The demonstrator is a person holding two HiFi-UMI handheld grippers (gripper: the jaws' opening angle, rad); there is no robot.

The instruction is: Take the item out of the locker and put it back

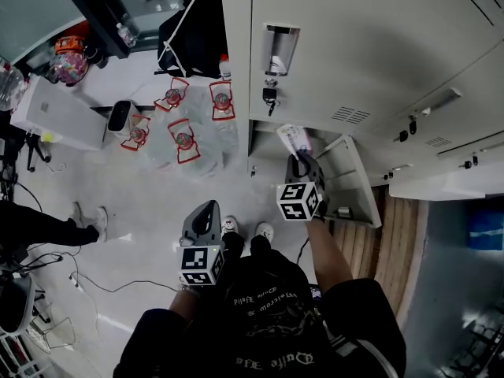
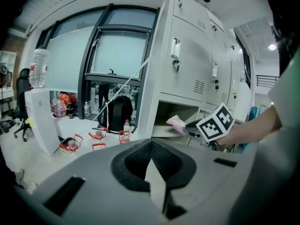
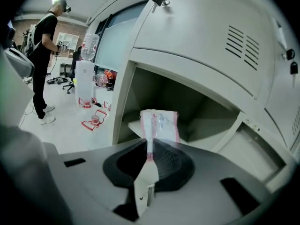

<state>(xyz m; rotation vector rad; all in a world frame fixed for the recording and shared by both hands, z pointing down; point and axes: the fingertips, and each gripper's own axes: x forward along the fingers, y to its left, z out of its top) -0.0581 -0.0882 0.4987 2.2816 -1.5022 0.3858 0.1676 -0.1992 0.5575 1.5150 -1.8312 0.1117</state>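
Place: we take this for a shared workroom or lab with staff lockers, not a home.
Lockers: at 1 o'clock in the head view we see a bank of grey metal lockers [image 1: 354, 53] with keys in the locks; one low compartment [image 3: 187, 107] stands open.
Floor: a pale hard floor [image 1: 142, 203], with loose cables [image 1: 87, 286] at 8 o'clock.
Supplies: packs of bottled water [image 1: 183, 136] at 11 o'clock, near a white water dispenser [image 2: 40, 121].
Walls: large glass panes [image 2: 108, 55] in dark frames.
Others: a standing person [image 3: 47, 55] and an office chair [image 2: 21, 93].
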